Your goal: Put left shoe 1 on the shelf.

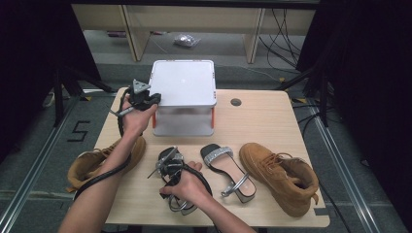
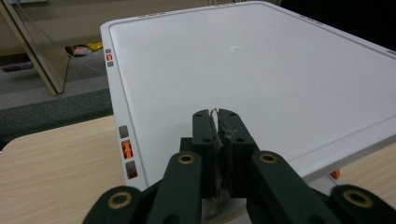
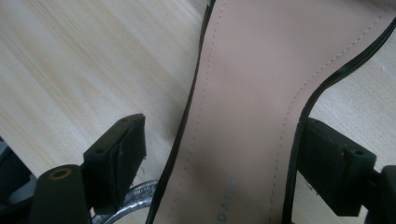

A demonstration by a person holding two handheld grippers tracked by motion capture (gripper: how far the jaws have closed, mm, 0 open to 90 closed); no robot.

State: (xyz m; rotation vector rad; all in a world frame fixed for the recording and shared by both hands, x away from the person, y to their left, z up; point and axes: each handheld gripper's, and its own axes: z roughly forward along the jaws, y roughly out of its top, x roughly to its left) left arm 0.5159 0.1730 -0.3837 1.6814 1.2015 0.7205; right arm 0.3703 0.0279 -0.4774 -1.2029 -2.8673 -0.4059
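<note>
We work at a wooden table [image 1: 272,116] with two hand-held grippers, and the job in hand seems to be tidying shoes onto the white two-level rack [image 1: 183,82] that stands at the far side. Our right gripper [image 3: 219,149] is lowered over a black sandal [image 3: 243,102] near the front edge of the table; its jaws stand wide, one on each side of the narrow waist of the sole, and the pads do not press on it yet, so the sandal lies free on the wood. We judge that this place is chosen because the sole is slimmest there and a grip across it will not slip. A silver strap [image 3: 135,200] of this sandal curls under the one jaw, and we should take care not to pinch it instead of the sole. The left gripper [image 2: 219,135] is clenched with nothing solid between the pads; only a thin thread-like bit shows at the tips. It hovers at the near left corner of the rack's top shelf, perhaps to steady the rack or to wait its turn. The second sandal [image 1: 228,170], with a glitter band, lies just beside on the right, and two tan boots [image 1: 279,174] rest at the outer sides of the table, well apart from each other.
</note>
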